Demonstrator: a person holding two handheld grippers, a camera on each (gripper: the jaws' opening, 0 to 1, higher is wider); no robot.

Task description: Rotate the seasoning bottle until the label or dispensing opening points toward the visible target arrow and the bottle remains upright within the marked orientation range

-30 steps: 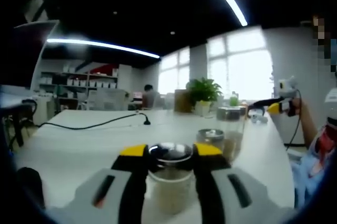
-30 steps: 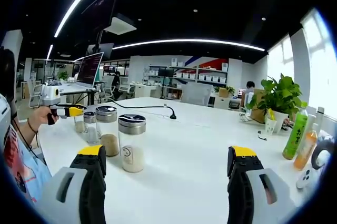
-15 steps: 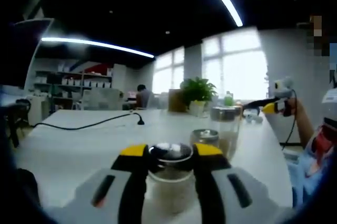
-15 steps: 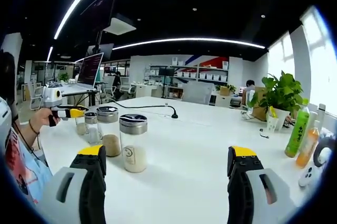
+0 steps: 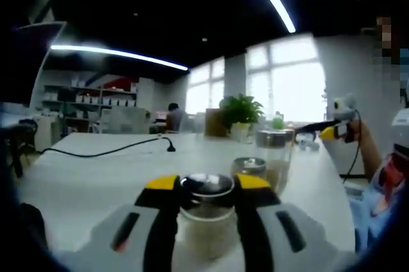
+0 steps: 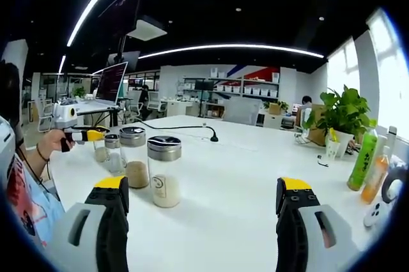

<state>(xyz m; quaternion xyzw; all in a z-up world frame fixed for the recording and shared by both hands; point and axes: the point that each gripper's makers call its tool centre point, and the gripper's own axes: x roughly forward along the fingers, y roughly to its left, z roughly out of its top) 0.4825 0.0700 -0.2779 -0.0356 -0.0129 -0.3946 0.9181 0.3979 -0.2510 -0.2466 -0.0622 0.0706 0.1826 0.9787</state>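
Open white tabletop (image 6: 243, 176) ahead of the right claw (image 6: 203, 203) and between its wide-set jaws; free passage there toward the far edge. Left of that lane, three jars block the way: a glass jar (image 6: 164, 171) nearest, a second jar (image 6: 134, 165) just behind it, a small jar (image 6: 113, 154) farther left. Black cable (image 6: 185, 129) across the far tabletop. Green bottle (image 6: 360, 161) and orange bottle (image 6: 375, 178) along the right edge, near a potted plant (image 6: 340, 119).

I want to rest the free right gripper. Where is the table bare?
Bare white tabletop lies between the steel-lidded glass seasoning jars and the green drink bottle, up to the black cable. It is crowded around the jars, where the left gripper works.
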